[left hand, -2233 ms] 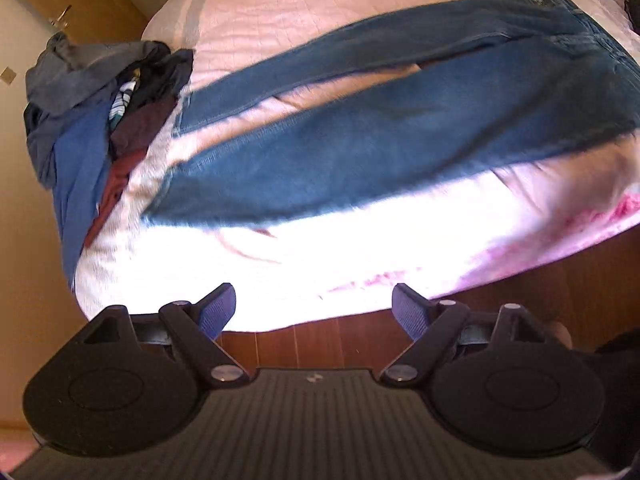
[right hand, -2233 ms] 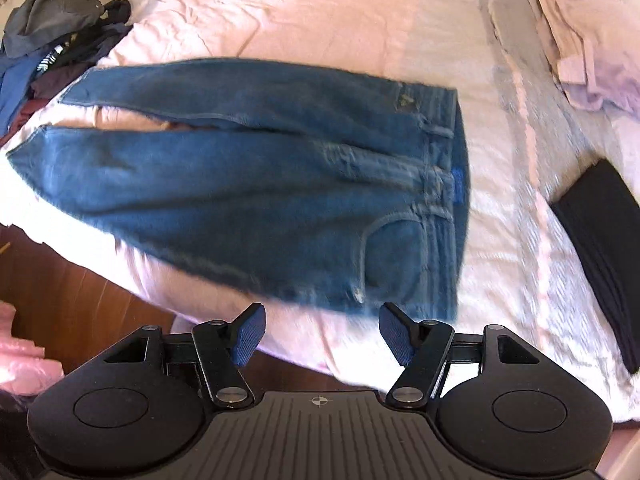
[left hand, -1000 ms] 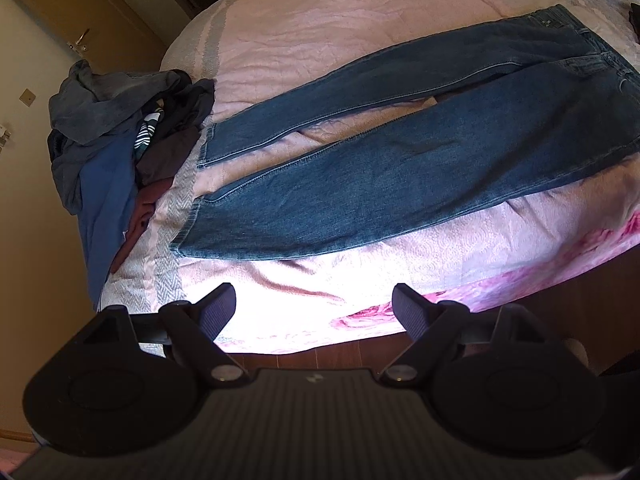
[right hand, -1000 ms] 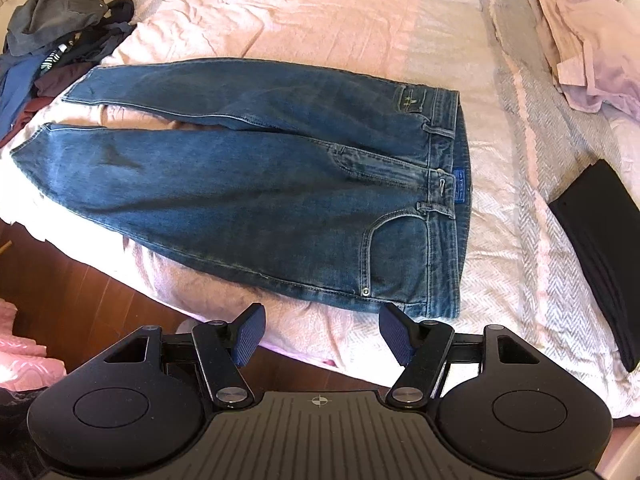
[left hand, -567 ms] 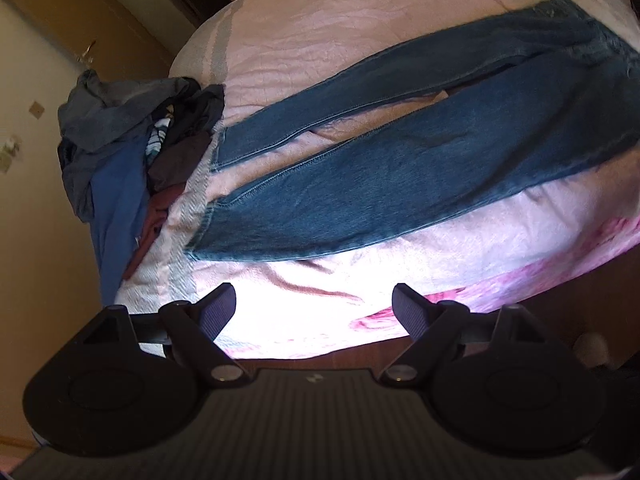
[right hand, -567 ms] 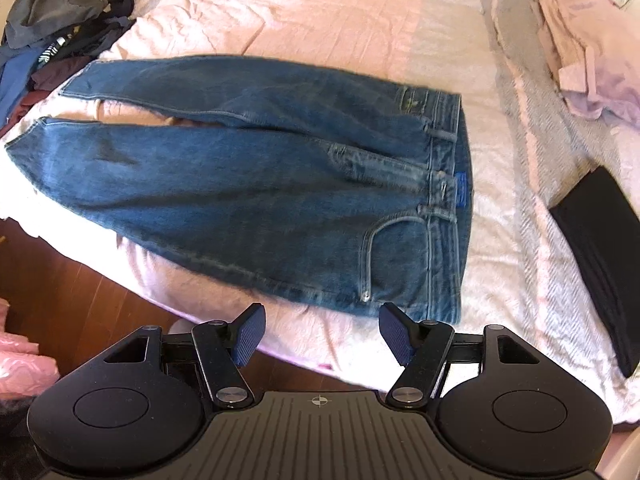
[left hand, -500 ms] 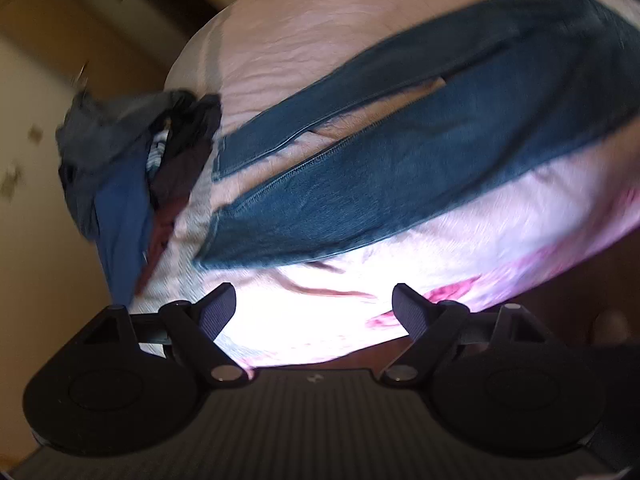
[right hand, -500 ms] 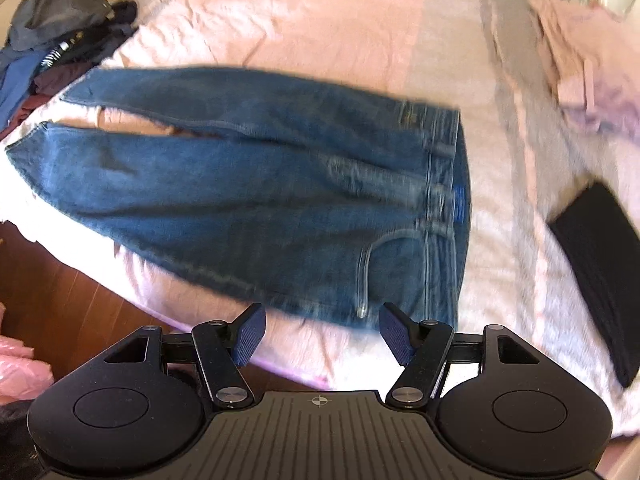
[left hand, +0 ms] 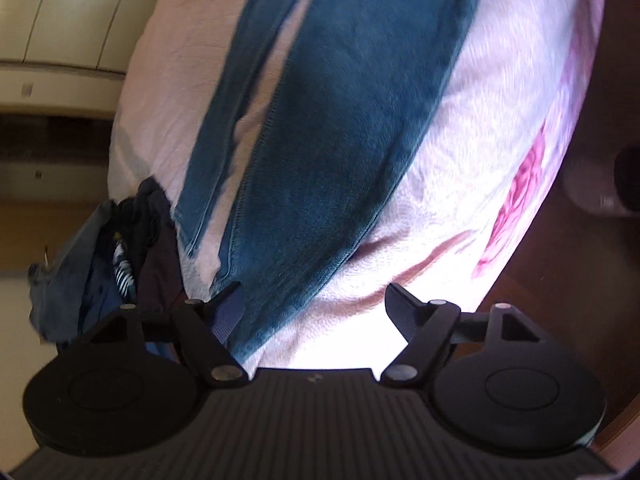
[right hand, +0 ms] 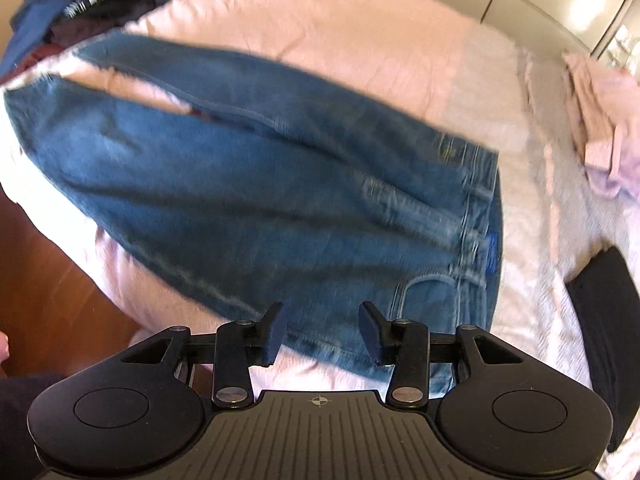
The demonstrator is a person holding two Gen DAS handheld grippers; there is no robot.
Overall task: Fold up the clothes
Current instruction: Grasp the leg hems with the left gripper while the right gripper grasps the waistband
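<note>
Handheld gripper units: matte black bodies.
Left gripper [left hand: 314, 310] and right gripper [right hand: 320, 330]: round black discs, ribbed centre plate, silver pivot screws, dark blue fingertip pads [right hand: 275, 334].

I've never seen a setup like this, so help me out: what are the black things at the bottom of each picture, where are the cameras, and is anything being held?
There is no robot here. A person carries a hand-held gripper in each hand, and a wide-angle camera on each looks forward along its jaws. One picture is from the left gripper, the other from the right gripper. Both look down at blue jeans spread flat on a pink bed. The left one is near a leg hem, the right one near the waist. Both jaws have just been closing and now straddle the denim edge, but nothing is gripped yet. A pile of clothes lies beyond the hems.
</note>
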